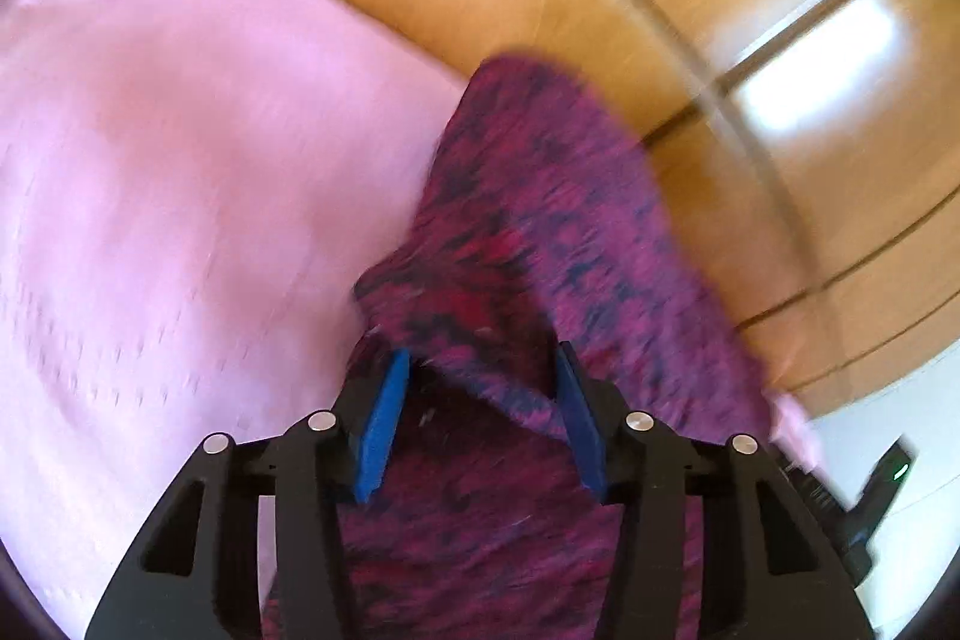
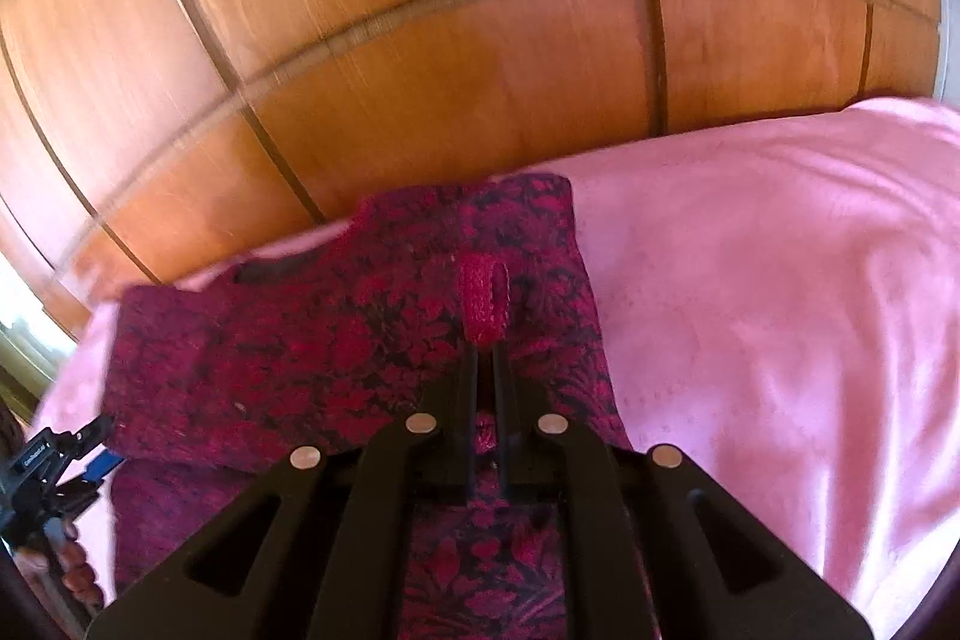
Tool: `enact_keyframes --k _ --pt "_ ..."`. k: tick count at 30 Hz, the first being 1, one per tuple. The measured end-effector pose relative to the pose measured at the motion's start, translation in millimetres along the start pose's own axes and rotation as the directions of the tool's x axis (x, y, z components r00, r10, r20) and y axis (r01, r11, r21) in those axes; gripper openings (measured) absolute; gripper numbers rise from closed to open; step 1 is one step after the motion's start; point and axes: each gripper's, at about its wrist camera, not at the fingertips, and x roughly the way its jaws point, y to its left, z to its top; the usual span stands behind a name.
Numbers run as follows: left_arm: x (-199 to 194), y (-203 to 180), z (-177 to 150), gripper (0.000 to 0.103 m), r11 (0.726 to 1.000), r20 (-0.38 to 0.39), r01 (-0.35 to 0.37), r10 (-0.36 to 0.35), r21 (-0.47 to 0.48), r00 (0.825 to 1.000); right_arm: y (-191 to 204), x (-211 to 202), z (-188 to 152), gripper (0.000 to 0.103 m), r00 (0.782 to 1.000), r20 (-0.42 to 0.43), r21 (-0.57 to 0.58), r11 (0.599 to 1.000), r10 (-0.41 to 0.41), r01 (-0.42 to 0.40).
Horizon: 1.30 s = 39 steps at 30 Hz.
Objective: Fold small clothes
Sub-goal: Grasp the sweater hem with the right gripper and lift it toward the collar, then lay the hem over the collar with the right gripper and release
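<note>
A small magenta-and-black patterned garment [image 1: 540, 196] lies on a pink bedspread [image 1: 180, 130] near its far edge. My left gripper [image 1: 480, 355] hovers over the garment's near part with its blue pads [image 1: 384, 418] apart. A raised fold of the cloth sits between them, and the blur hides whether they press on it. In the right wrist view the same garment [image 2: 300, 340] lies partly folded. My right gripper [image 2: 486, 347] is shut on a narrow red strip of the garment [image 2: 483, 304] that sticks out past its tips.
Wooden panelled doors [image 2: 420, 40] rise right behind the bed's far edge. The pink bedspread [image 2: 780, 280] stretches away to the right. At the lower left of the right wrist view are the other gripper [image 2: 90, 460] and a person's hand [image 2: 66, 568].
</note>
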Motion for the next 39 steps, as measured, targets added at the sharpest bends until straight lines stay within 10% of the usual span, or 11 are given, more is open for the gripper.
enact_keyframes --k 7,10,12,29,30,32,39 --pt "-41.5 -8.1 -6.3 0.049 0.99 -0.005 0.036 -0.036 0.136 0.999 -2.4 3.8 -7.7 0.008 1.0 -0.002 -0.012 1.0 -0.02 0.02" --pt "-65.0 0.3 11.0 0.067 0.991 0.058 0.073 -0.08 0.117 0.995 -2.8 -8.3 -3.9 0.041 0.999 0.027 -0.018 1.0 -0.024 0.024" --pt "-68.9 11.2 30.6 0.07 0.994 0.086 0.091 -0.095 0.059 0.992 -1.4 -22.7 0.6 0.043 0.997 0.07 -0.017 1.0 -0.013 0.014" --pt "48.0 13.9 126.8 0.066 0.961 -0.123 0.249 -0.263 -0.12 0.957 62.0 0.8 -1.3 0.049 0.998 0.003 -0.209 0.976 0.07 -0.067" --pt "51.1 8.4 126.1 0.042 0.968 -0.12 0.236 -0.245 -0.089 0.962 60.8 2.8 -1.4 0.049 0.998 0.001 -0.208 0.976 0.066 -0.064" --pt "45.1 -1.1 121.9 0.025 0.981 -0.078 0.192 -0.193 -0.025 0.978 58.7 5.5 -3.1 0.049 0.998 -0.003 -0.207 0.977 0.06 -0.059" --pt "55.1 -25.8 92.5 0.025 0.961 0.041 -0.177 0.172 0.213 0.984 68.0 22.1 -26.4 0.05 0.998 0.023 -0.346 0.936 -0.056 0.06"
